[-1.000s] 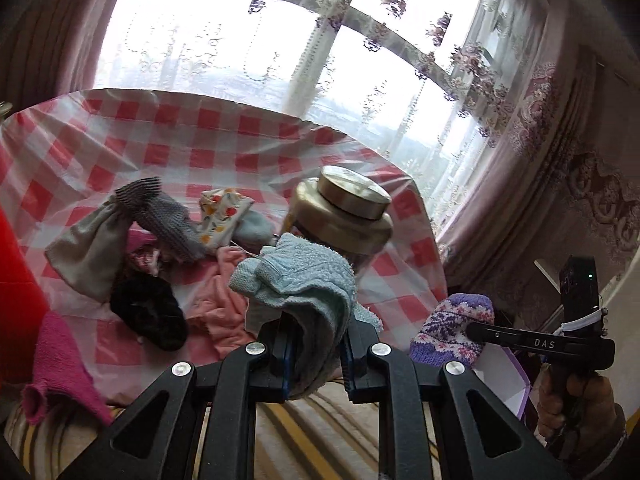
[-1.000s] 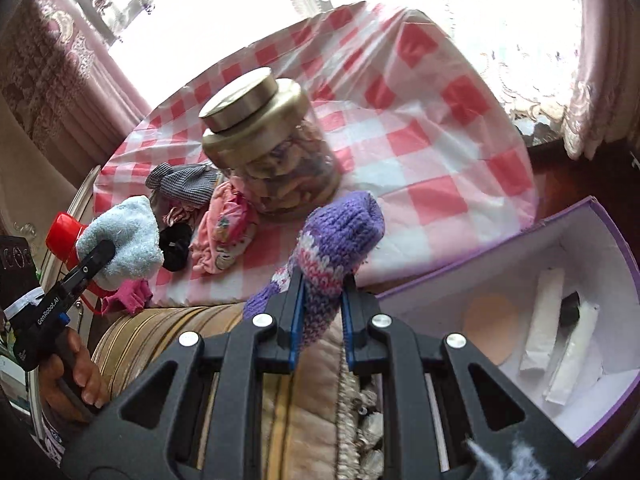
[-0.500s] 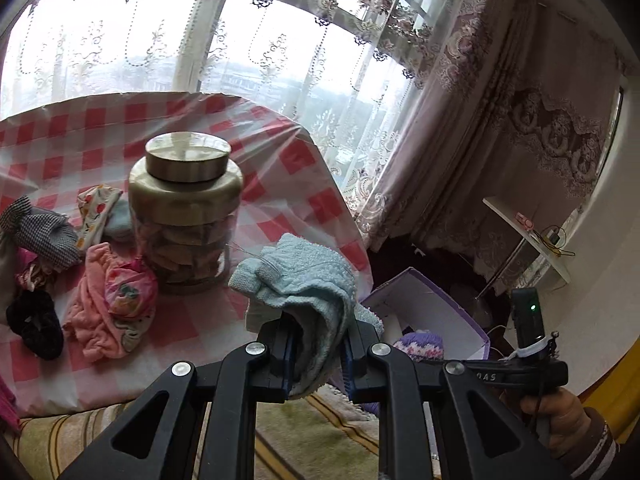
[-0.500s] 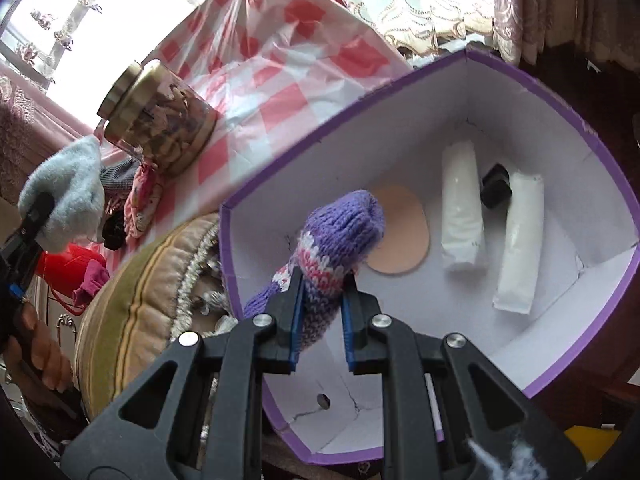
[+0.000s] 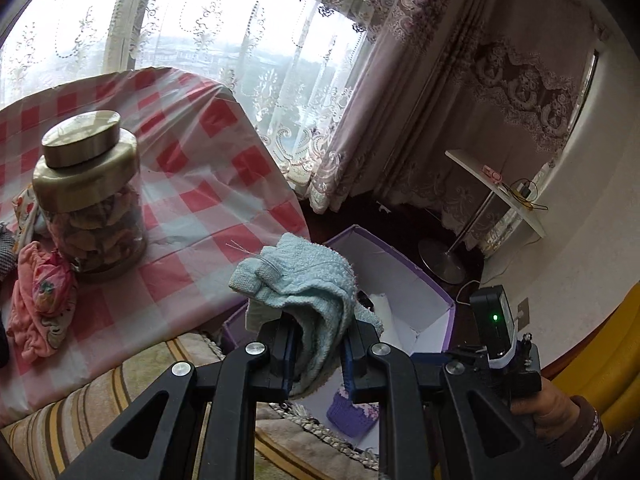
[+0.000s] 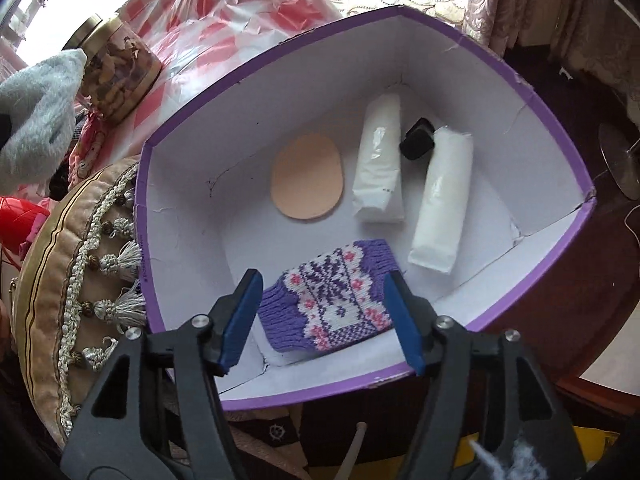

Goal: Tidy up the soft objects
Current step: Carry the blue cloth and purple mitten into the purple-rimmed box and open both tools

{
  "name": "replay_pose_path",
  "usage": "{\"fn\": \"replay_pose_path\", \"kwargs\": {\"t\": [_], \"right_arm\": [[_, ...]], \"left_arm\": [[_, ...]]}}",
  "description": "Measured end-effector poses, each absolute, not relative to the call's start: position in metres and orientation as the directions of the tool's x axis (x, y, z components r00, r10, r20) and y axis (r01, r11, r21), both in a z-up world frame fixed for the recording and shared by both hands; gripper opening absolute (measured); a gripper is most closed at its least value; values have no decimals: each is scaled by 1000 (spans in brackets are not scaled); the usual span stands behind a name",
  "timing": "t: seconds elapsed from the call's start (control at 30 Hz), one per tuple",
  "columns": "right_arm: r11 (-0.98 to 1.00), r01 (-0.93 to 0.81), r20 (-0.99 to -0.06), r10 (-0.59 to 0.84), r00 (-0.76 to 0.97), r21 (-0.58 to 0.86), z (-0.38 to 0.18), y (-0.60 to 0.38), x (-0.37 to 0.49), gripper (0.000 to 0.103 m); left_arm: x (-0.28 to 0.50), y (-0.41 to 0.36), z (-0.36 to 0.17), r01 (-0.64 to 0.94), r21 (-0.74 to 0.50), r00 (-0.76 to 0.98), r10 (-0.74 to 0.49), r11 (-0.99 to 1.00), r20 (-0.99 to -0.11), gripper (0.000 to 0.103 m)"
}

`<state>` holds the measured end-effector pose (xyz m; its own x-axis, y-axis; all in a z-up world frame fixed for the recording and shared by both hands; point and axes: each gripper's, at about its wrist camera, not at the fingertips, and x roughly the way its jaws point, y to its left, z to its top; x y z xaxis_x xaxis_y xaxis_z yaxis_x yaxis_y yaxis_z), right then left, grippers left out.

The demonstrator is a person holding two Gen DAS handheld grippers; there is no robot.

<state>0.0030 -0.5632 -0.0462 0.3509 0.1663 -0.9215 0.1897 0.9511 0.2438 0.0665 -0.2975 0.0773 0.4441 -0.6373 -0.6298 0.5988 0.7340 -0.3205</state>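
The right gripper (image 6: 320, 316) is opening, its jaws clear of the purple knitted sock (image 6: 330, 304) lying just beyond them in the purple box (image 6: 560, 136), apparently dropped for sorting. The left gripper (image 5: 318, 350) is clamped on a blue sock (image 5: 308, 284), probably destined there.

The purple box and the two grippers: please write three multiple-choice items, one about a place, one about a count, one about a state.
1. Where is the purple knitted sock?
A. on the checked cloth
B. on the floor of the purple box
C. on the jar lid

2. How many white wrapped rolls lie in the box?
A. one
B. two
C. four

3. What does the left gripper hold?
A. a light blue sock
B. nothing
C. a pink garment

Answers:
1 B: the sock lies flat inside the box, below the opening jaws of the right gripper.
2 B: two rolls lie side by side.
3 A: the jaws pinch the blue sock.
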Motion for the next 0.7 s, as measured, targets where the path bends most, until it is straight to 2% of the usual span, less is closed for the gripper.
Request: {"fn": "replay_pose_path", "kwargs": {"t": [0.2,0.3,0.37,0.5,0.7], "right_arm": [[946,201,-911,165,377,254,-39,-572,4,67],[945,202,-909,165,382,256,-37,-573,3,67],[945,203,-909,164,384,256,-37,-569,6,67],[945,203,-908,163,386,256,-35,-570,4,67],[949,181,-905,173,389,259,-32,-561,8,67]], "left_arm": [[62,-321,67,634,-356,350,-665,687,-660,20],[62,-329,62,648,-391,291,-686,654,-667,38],[62,-337,51,654,-351,269,-640,670,-720,57],[72,-327,35,593,-355,258,-588,723,-766,62],[80,-302,37,528,-379,283,-578,760,-765,63]]}}
